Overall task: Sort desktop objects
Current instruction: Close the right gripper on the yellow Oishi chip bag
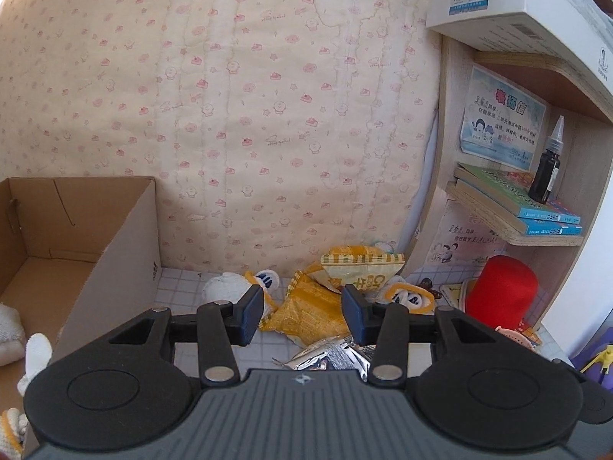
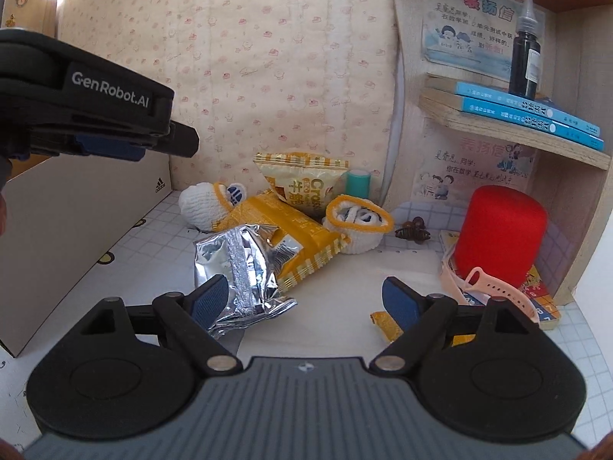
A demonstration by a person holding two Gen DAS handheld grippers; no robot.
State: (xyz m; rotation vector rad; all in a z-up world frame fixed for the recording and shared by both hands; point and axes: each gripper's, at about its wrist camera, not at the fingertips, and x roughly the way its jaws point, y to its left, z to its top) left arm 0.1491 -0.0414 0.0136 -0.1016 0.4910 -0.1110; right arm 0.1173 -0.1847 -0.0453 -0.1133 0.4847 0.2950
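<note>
Blue-padded right gripper (image 2: pixel 302 303) sits wide with nothing clamped, and its jaws are opening a bit more; the silver foil wrapper (image 2: pixel 241 268) touches or overlaps the pad at 9 o'clock, the other pad is clear of it. Left gripper (image 1: pixel 302 316) is part-open and empty, hovering above the snack pile, its tips framing the yellow snack bag (image 1: pixel 306 306) at 12 o'clock. My read: the step is picking trash off the desk (image 2: pixel 345 268) for the cardboard box (image 1: pixel 115 245), which sits at 9 to 10 o'clock of the left gripper. For a good grab, I'd shift the right gripper toward 10 o'clock so both pads straddle the foil's crimped seam, not the loose corner, since foil slips and crumples. Keep clear of the pink watch strap (image 2: pixel 494 287) and red cylinder (image 2: pixel 502 234) at 2 o'clock. Rolled socks (image 2: pixel 356 226) at 12 o'clock stay put for now.
</note>
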